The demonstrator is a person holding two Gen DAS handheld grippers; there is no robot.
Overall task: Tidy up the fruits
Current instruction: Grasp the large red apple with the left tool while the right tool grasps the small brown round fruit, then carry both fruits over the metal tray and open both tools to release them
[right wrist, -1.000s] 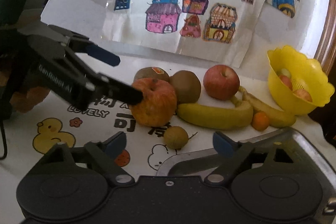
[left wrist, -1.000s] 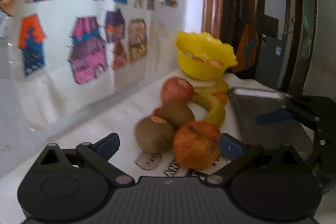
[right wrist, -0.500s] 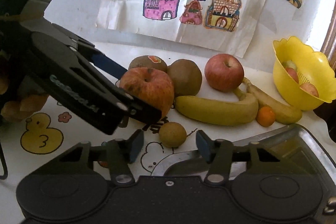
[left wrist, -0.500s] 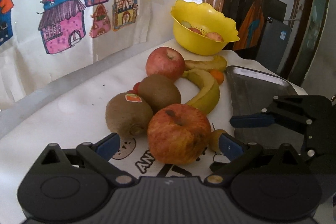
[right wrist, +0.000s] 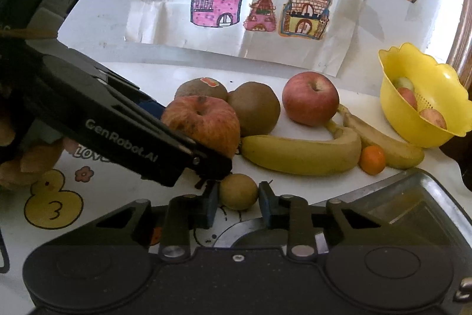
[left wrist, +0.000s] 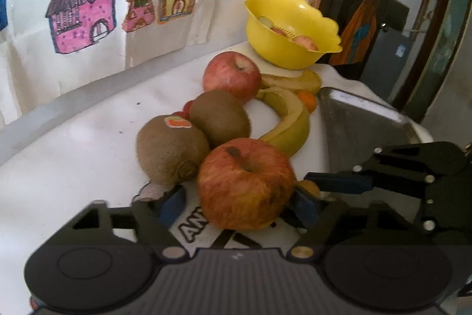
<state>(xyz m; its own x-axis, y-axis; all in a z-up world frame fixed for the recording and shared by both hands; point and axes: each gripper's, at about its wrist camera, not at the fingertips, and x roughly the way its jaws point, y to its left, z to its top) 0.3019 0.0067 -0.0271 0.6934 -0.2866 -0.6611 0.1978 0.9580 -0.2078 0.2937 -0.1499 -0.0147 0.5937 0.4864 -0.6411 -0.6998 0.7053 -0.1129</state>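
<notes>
We are mid-grasp on two fruits; low centre of the left view, our left gripper (left wrist: 236, 204) has just been closing around the streaked apple (left wrist: 246, 182), pads not plainly touching; low centre of the right view, our right gripper (right wrist: 238, 204) has just closed onto the small brown fruit (right wrist: 238, 191); next, lifting both toward the metal tray (right wrist: 419, 197) seems called for.

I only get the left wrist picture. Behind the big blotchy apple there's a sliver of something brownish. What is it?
Observer: A small round brown fruit; the right tongs have just been closing and their pads sit against both its sides.
Operator: How do my tongs look from there?
Observer: The left tongs have just been closing around the blotchy apple; one finger lies across its front.
Operator: Anything on the cloth I miss?
Observer: A yellow duck drawing marked 3.
</notes>
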